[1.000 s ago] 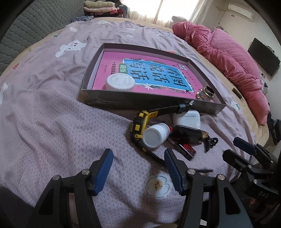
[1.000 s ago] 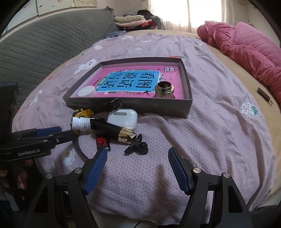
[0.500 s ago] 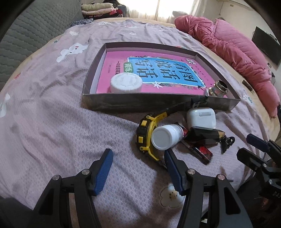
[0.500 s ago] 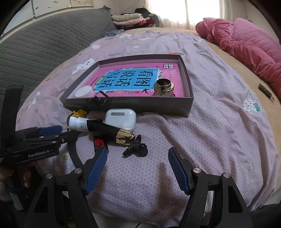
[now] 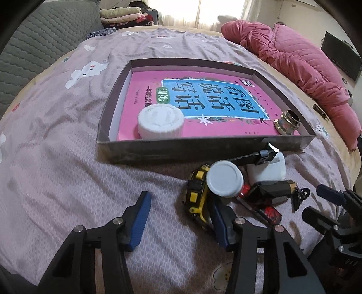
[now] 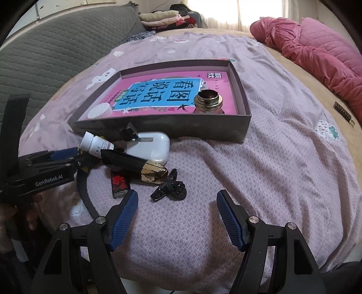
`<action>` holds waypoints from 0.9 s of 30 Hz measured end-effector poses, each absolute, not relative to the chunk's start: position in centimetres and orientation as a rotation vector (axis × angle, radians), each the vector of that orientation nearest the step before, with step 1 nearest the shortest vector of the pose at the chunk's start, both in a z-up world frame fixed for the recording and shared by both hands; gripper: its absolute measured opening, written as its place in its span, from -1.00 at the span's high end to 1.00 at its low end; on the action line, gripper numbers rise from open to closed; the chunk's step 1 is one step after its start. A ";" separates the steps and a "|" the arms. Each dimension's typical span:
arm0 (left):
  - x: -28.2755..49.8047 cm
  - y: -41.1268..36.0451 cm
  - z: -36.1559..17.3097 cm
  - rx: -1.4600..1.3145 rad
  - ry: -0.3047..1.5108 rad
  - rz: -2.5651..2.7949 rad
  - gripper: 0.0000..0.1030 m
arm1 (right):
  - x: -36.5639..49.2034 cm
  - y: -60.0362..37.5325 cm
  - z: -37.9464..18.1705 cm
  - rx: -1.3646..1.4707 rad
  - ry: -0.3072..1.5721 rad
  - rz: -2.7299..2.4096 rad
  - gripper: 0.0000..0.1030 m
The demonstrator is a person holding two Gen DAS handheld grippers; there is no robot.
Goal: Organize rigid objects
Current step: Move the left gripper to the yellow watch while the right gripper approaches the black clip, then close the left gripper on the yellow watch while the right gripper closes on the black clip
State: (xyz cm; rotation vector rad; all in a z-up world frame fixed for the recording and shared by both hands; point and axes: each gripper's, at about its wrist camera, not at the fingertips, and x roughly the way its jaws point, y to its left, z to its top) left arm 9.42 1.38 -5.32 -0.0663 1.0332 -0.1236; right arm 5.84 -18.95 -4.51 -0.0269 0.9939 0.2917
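A dark shallow box (image 5: 181, 149) on the bed holds a pink book, a white round lid (image 5: 160, 122) and a brass-topped bottle (image 5: 287, 122). In front of it lies a small pile: a yellow-and-black watch (image 5: 196, 192), a white pill bottle (image 5: 225, 178), a white earbud case (image 5: 267, 169), a black folded object with a gold end (image 6: 135, 165), a red-and-black lighter (image 6: 118, 183) and a black clip (image 6: 169, 188). My left gripper (image 5: 181, 220) is closing, its right finger beside the watch, with nothing pressed between the pads. My right gripper (image 6: 177, 212) is open just short of the clip.
A lilac printed bedsheet (image 6: 260, 181) covers the bed, with a pink quilt (image 5: 305, 63) bunched at the far right. A grey padded headboard (image 6: 56, 52) runs along the left. Folded clothes (image 5: 122, 15) sit beyond the bed. Bare sheet lies to the right of the pile.
My left gripper has come closer to the pile, so the watch and pill bottle now sit at its right finger, and its jaws have narrowed. The right gripper has stayed still.
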 end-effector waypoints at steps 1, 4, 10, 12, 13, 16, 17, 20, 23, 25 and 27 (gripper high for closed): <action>9.5 1.4 -5.3 -0.071 1.032 -0.128 0.06 | 5.9 -18.9 -4.6 -0.028 0.996 0.288 -0.42; 9.8 1.6 -5.3 -0.107 1.023 -0.153 0.21 | 6.2 -19.1 -4.8 -0.018 0.998 0.277 -0.42; 10.3 1.4 -5.3 -0.119 1.021 -0.171 0.32 | 6.6 -19.5 -5.0 0.014 0.998 0.262 -0.42; 10.3 1.3 -5.2 -0.116 1.018 -0.174 0.35 | 6.7 -19.4 -5.1 0.019 1.002 0.262 -0.42; 10.3 1.2 -5.3 -0.111 1.017 -0.174 0.35 | 6.8 -19.2 -5.1 0.019 1.003 0.262 -0.42; 10.4 1.1 -5.3 -0.113 1.018 -0.175 0.35 | 7.0 -18.7 -5.2 0.012 1.003 0.267 -0.42; 10.4 1.2 -5.3 -0.117 1.020 -0.176 0.35 | 7.0 -18.5 -5.3 0.004 1.003 0.268 -0.41; 10.5 1.1 -5.3 -0.121 1.021 -0.178 0.35 | 7.2 -17.8 -5.7 -0.033 1.010 0.261 -0.37; 10.5 1.2 -5.4 -0.123 1.022 -0.178 0.35 | 7.4 -17.4 -6.1 -0.069 1.008 0.250 -0.29; 10.5 1.2 -5.4 -0.123 1.022 -0.177 0.35 | 7.5 -17.6 -6.2 -0.070 1.009 0.242 -0.21; 10.5 1.2 -5.4 -0.124 1.021 -0.177 0.35 | 7.5 -17.9 -6.2 -0.059 1.009 0.244 -0.16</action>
